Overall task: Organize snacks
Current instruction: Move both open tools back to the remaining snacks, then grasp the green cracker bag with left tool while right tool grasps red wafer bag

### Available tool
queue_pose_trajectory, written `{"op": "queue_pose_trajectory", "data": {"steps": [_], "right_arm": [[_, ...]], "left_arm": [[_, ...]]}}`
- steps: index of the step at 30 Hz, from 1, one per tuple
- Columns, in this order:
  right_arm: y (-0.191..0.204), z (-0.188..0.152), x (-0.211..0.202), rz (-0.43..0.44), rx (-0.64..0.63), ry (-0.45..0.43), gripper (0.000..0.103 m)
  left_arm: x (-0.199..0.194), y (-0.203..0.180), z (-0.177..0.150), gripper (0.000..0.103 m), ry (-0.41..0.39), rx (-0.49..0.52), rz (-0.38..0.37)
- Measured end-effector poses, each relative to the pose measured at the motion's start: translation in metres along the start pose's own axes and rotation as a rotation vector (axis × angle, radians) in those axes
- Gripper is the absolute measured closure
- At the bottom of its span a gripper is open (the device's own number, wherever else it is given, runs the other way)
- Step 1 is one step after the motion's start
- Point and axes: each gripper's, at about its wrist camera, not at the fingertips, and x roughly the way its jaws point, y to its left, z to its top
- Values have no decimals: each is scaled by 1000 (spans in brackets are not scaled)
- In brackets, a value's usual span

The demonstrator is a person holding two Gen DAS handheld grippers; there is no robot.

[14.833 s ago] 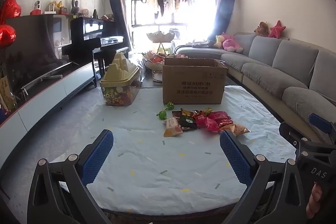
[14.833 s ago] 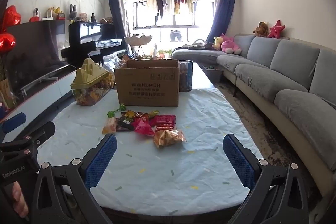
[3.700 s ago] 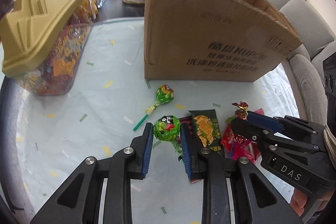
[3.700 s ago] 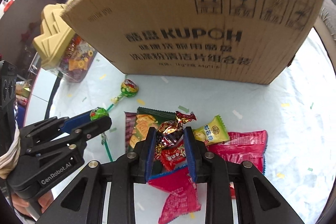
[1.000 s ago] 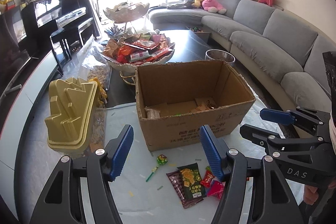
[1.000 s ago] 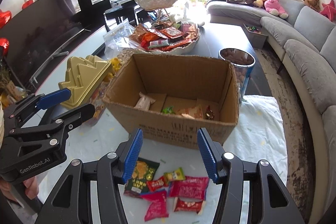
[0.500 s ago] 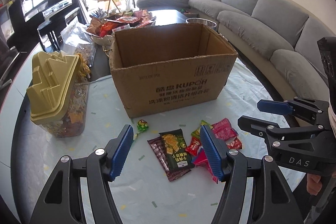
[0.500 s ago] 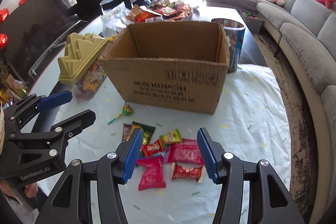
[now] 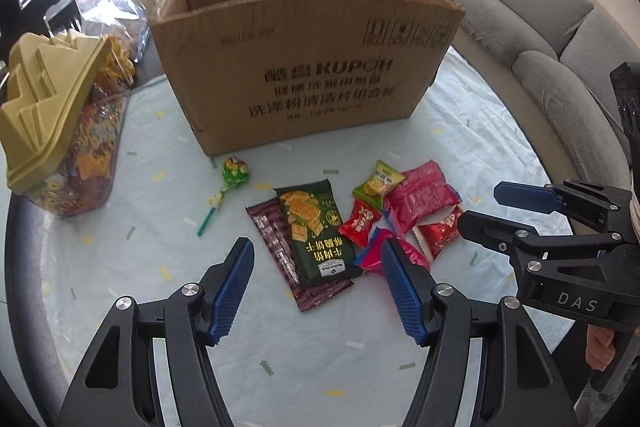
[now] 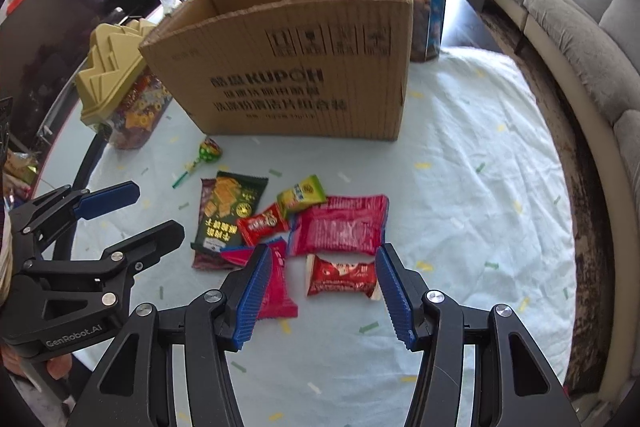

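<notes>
Several snack packets lie on the pale tablecloth in front of an open cardboard box (image 9: 304, 67) (image 10: 296, 71). A dark green cracker packet (image 9: 316, 231) (image 10: 230, 211) lies on a maroon wrapper, with a green lollipop (image 9: 234, 173) (image 10: 209, 151) to its left. My left gripper (image 9: 318, 287) is open and empty, low over the green packet. My right gripper (image 10: 320, 291) is open and empty, its fingers on either side of a small red packet (image 10: 342, 275). A large pink packet (image 10: 340, 227) lies just beyond it.
A clear snack jar with a tan stepped lid (image 9: 52, 115) (image 10: 116, 79) stands left of the box. A blue-banded canister (image 10: 428, 15) stands behind the box's right corner. A grey sofa (image 9: 552, 39) curves along the right. The table edge (image 10: 592, 227) runs round on the right.
Both grippers have come down from above the box towards the packets on the cloth. They stay open and empty. The snacks on the cloth have not moved.
</notes>
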Motion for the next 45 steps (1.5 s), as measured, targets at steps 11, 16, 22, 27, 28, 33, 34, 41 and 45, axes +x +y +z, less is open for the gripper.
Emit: {"op": "queue_pose_trajectory", "data": {"steps": [11, 16, 22, 27, 28, 33, 34, 41, 45], "right_arm": [[-7, -5, 31, -7, 44, 89, 48], [-13, -6, 39, 8, 77, 106, 48], [-15, -6, 48, 14, 86, 121, 48], [-16, -7, 50, 12, 93, 123, 48], [-16, -7, 50, 10, 91, 123, 48], [-14, -5, 52, -6, 82, 125, 48], [-14, -5, 53, -14, 79, 130, 48], [-13, -4, 63, -39, 67, 163, 48], [-11, -5, 69, -35, 63, 164, 48]], "left_arm": [[38, 7, -3, 38, 114, -48, -10], [49, 3, 3, 38, 128, -41, 14], [61, -3, 8, 38, 149, -40, 43], [76, -20, 13, 38, 169, -15, 85], [79, -23, 14, 38, 173, -10, 93], [91, -32, 15, 39, 180, 1, 138], [92, -33, 16, 39, 181, 1, 143], [92, -31, 20, 58, 179, -14, 139], [92, -28, 19, 59, 174, -35, 128]]}}
